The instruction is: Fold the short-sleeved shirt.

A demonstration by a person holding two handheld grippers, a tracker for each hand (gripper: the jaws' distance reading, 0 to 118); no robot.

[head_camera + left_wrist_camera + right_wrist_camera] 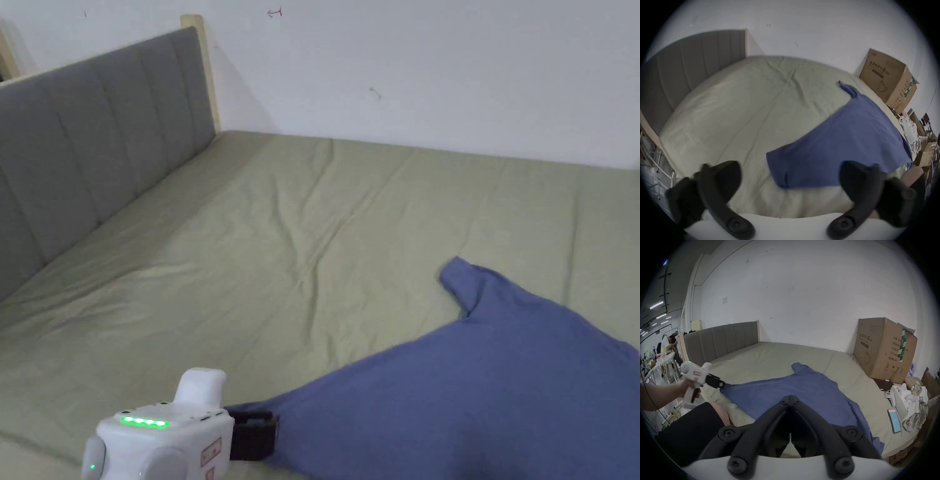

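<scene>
Blue short-sleeved shirt (500,381) lies spread on the bed (300,237), over the near right part of the olive sheet, one sleeve (464,282) pointing toward the far wall. Rest of the sheet to the left and far side is bare, lightly creased. Grey padded headboard (94,162) runs along the left.

Your left tool (790,178): jaws stand wide apart in the left gripper view, sheet and the shirt's near corner (779,172) visible between them, neither jaw pressing on cloth. In the head view, the same tool's white body with lit green lights sits at near left, its black front end right at the shirt's corner; contact there is too dark to confirm.

Your right tool (790,400): jaws drawn together, tips meeting over the blue fabric at the shirt's near edge. Whether cloth is pinched between them, you cannot tell from these views.

In the right gripper view, your left hand (684,388) grips the left tool's handle, at the shirt's left corner. Cardboard box (883,350) stands at the far right of the bed; a phone (894,421) and a heap of pale clothes (914,407) lie near the right edge.
</scene>
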